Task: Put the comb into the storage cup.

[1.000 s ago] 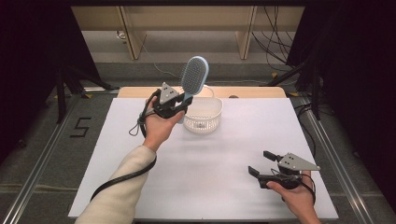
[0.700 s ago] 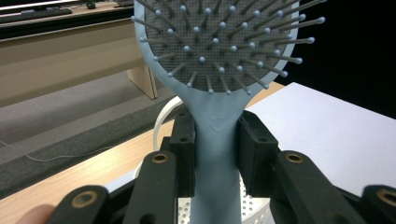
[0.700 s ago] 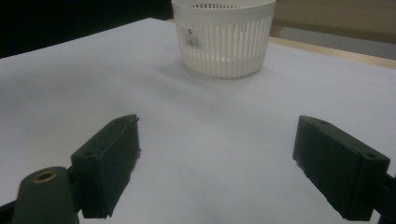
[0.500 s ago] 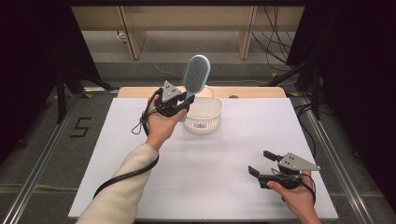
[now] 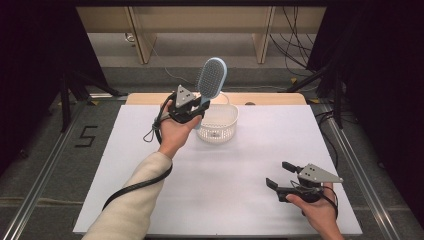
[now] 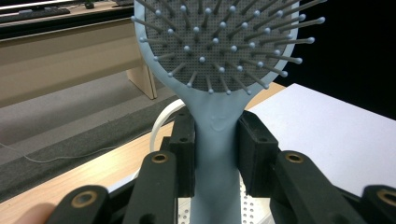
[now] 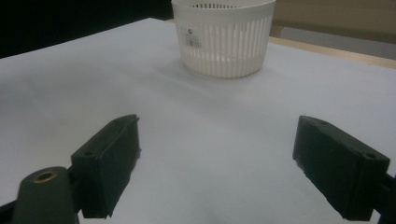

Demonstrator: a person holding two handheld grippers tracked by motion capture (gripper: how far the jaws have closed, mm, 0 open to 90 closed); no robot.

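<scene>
A light-blue hairbrush (image 5: 212,79) stands upright in the air at the table's far side, bristles toward my left gripper's camera. My left gripper (image 5: 198,107) is shut on its handle (image 6: 216,140), both pads pressed against it, just left of and above a white slotted basket (image 5: 217,123). In the left gripper view the brush head (image 6: 219,42) rises over the jaws and the basket's rim (image 6: 161,122) shows below. My right gripper (image 5: 280,174) rests low at the near right of the white table top, jaws wide apart with nothing between them; its view faces the basket (image 7: 223,37).
The white table top (image 5: 225,190) has a wooden strip (image 5: 270,98) along its far edge. Beyond it are wooden shelf legs (image 5: 141,37) and cables on the floor. Dark curtains flank both sides. A floor mark "5" (image 5: 85,136) lies at the left.
</scene>
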